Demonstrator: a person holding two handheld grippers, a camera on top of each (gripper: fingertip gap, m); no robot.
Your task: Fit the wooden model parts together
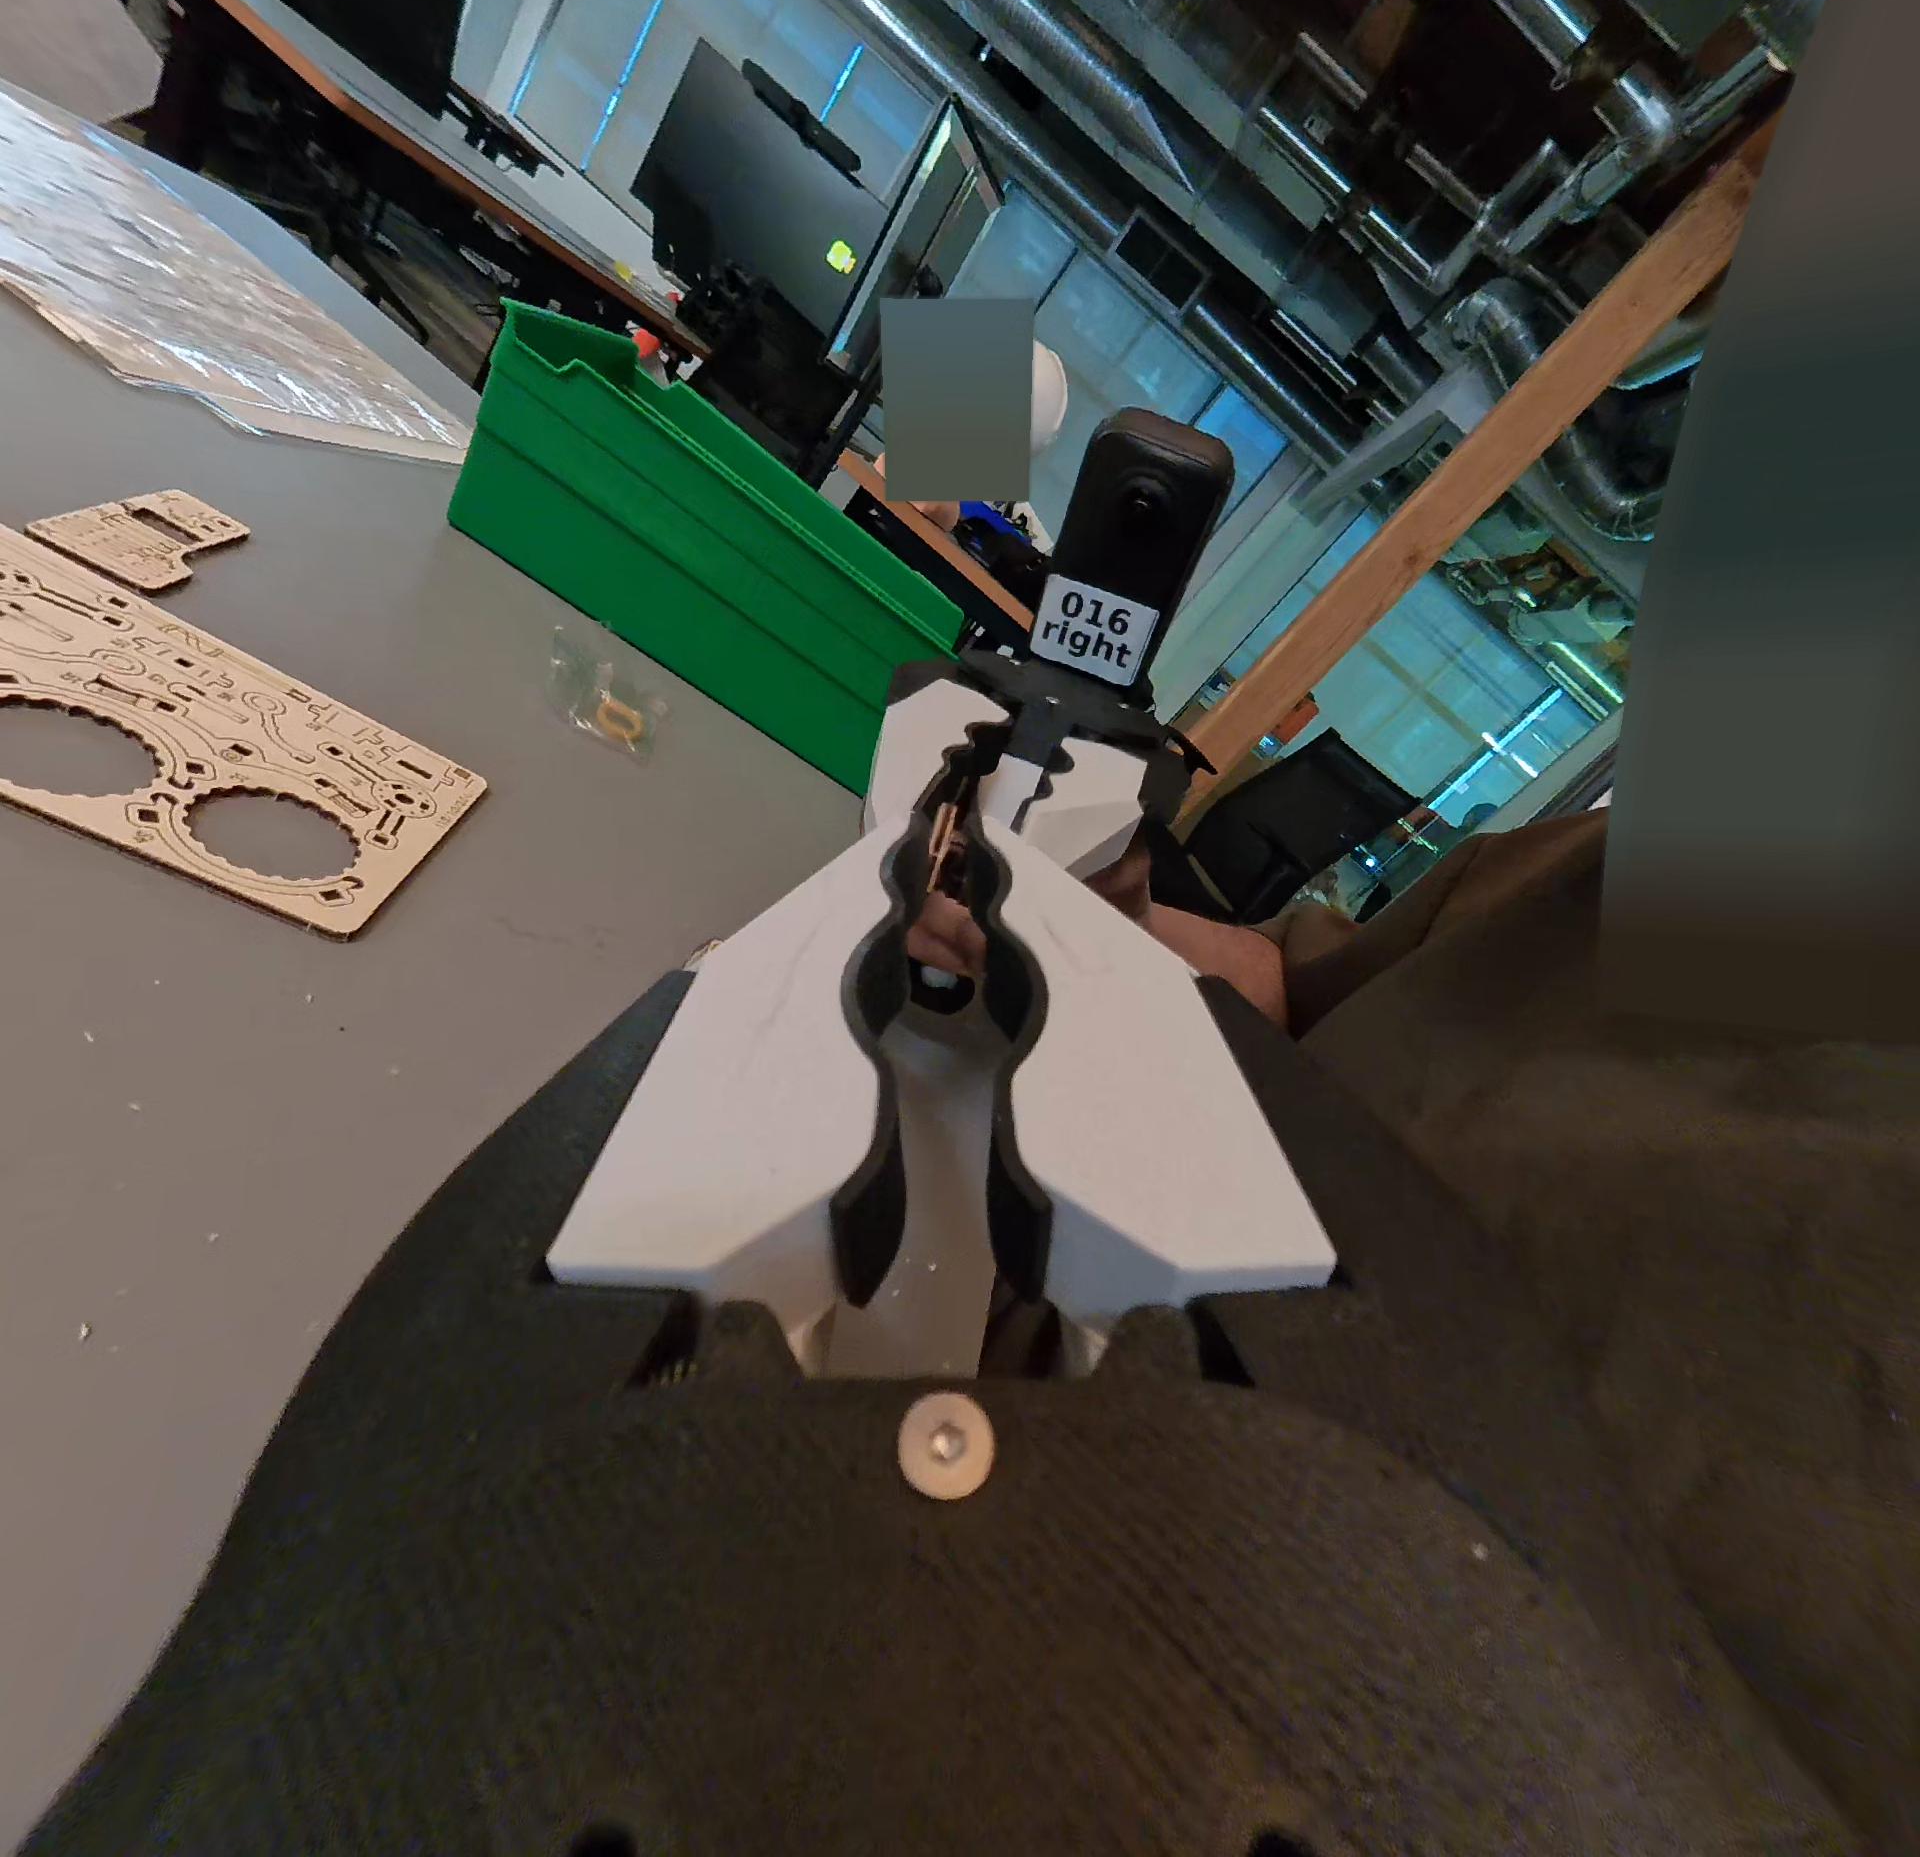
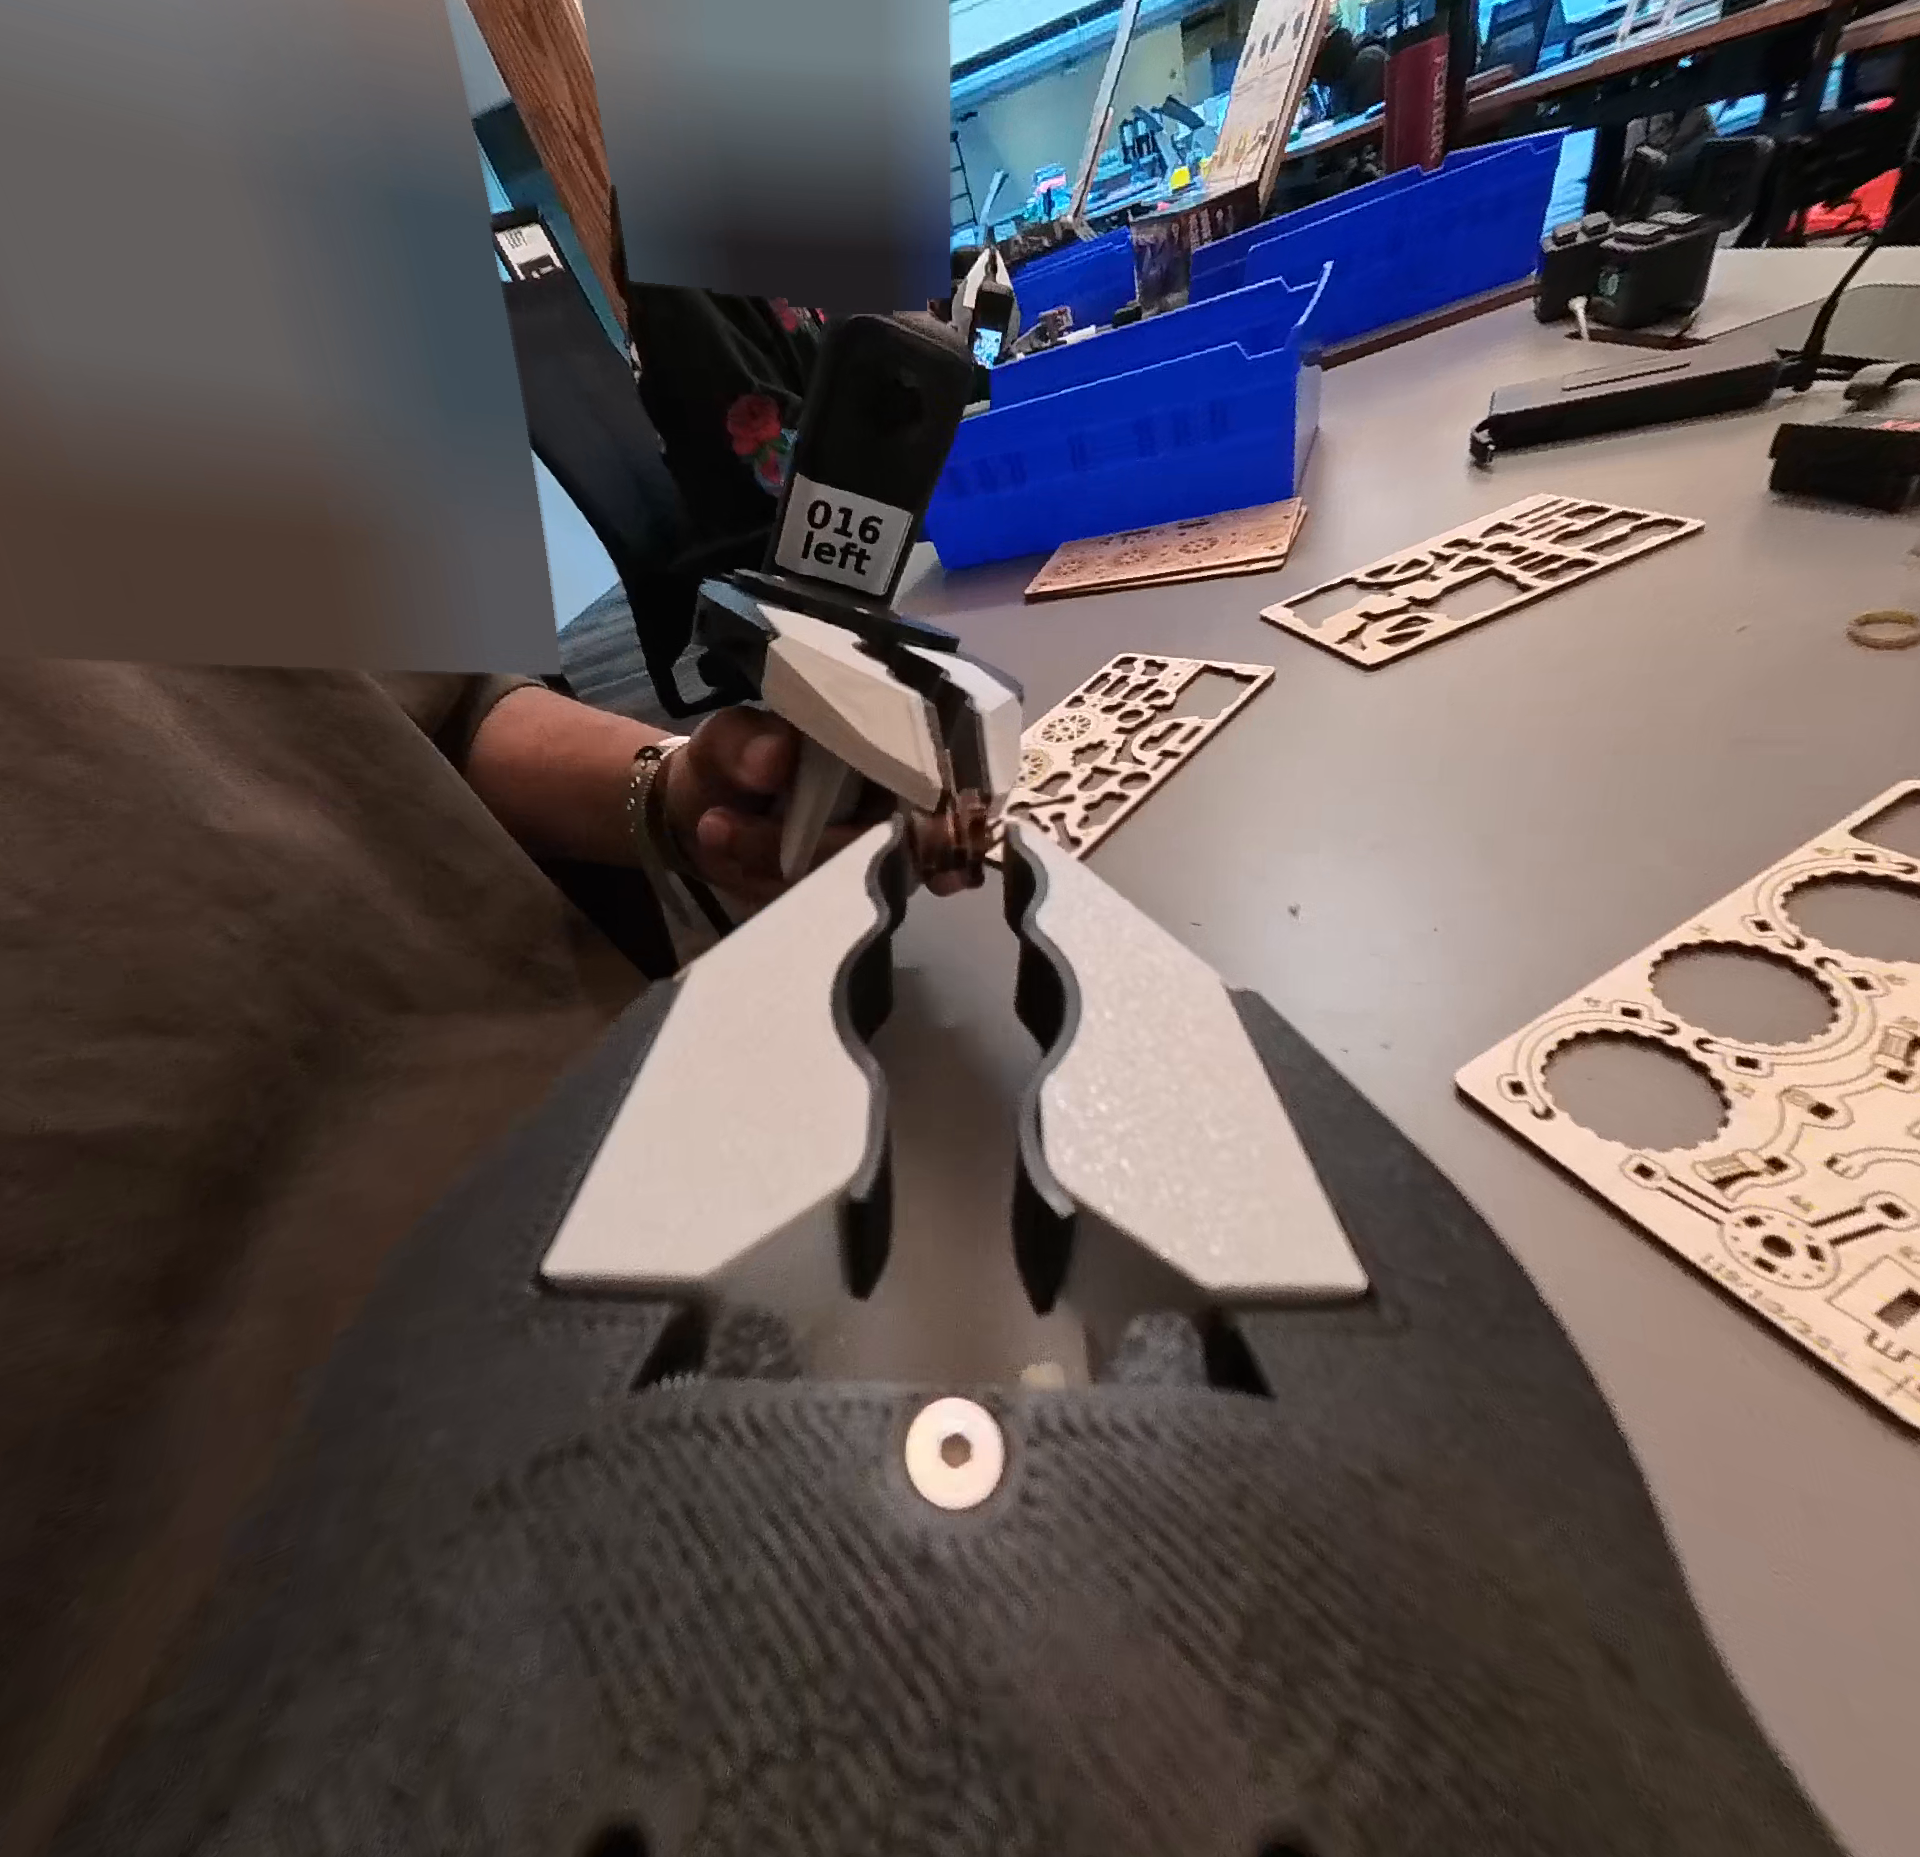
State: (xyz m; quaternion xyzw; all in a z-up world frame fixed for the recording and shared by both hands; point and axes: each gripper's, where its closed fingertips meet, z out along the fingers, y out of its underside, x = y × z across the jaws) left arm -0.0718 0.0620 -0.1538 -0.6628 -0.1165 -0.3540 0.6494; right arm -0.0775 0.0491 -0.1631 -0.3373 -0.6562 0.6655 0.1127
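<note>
While both grippers meet tip to tip, each set of fingers seemingly pinches the small brown wooden assembly (image 2: 951,836) (blurred).

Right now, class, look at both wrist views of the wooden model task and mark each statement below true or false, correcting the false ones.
1. The two grippers meet tip to tip above the table. True: the left gripper and the right gripper face each other around a small wooden part.
2. The bin in the left wrist view is red. False: the bin is green.
3. Blue bins stand in the right wrist view. True.
4. All wooden sheets are whole. False: the large sheet has round toothed holes where parts were removed.
5. The small bag lies inside the green bin. False: it lies on the table beside it.
</note>
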